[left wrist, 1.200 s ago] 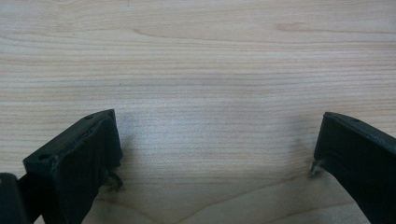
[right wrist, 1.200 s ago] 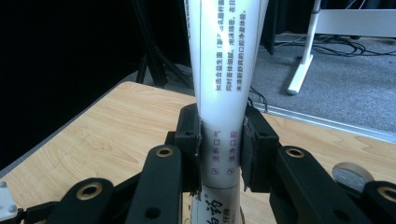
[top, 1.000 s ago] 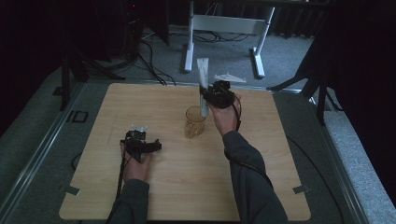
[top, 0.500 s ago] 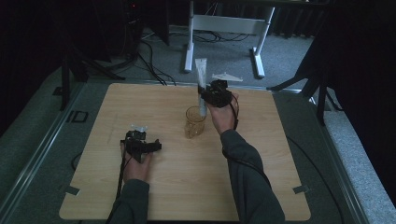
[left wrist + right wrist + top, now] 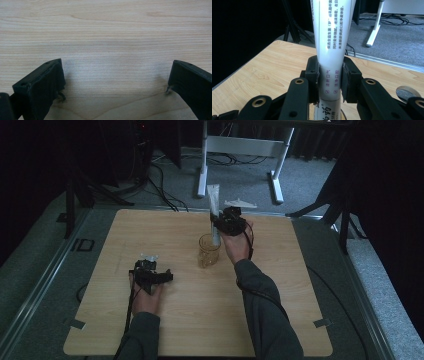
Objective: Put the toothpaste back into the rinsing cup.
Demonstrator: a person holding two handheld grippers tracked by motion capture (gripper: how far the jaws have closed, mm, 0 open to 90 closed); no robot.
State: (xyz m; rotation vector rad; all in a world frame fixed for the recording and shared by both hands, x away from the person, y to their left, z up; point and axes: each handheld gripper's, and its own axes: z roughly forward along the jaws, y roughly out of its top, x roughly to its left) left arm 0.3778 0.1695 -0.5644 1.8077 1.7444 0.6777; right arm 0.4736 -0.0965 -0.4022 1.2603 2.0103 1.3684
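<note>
Wooden table (image 5: 280,310): a white tube (image 5: 214,210) is held upright, fingers of the right gripper (image 5: 220,226) clenched on it, above a glass cup (image 5: 208,251). Left gripper (image 5: 150,275) fingers are spread apart.

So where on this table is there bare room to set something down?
The table is bare right of the right gripper, along the near edge, and left of the left gripper. It is crowded only mid-table, where the tube stands over the glass.
</note>
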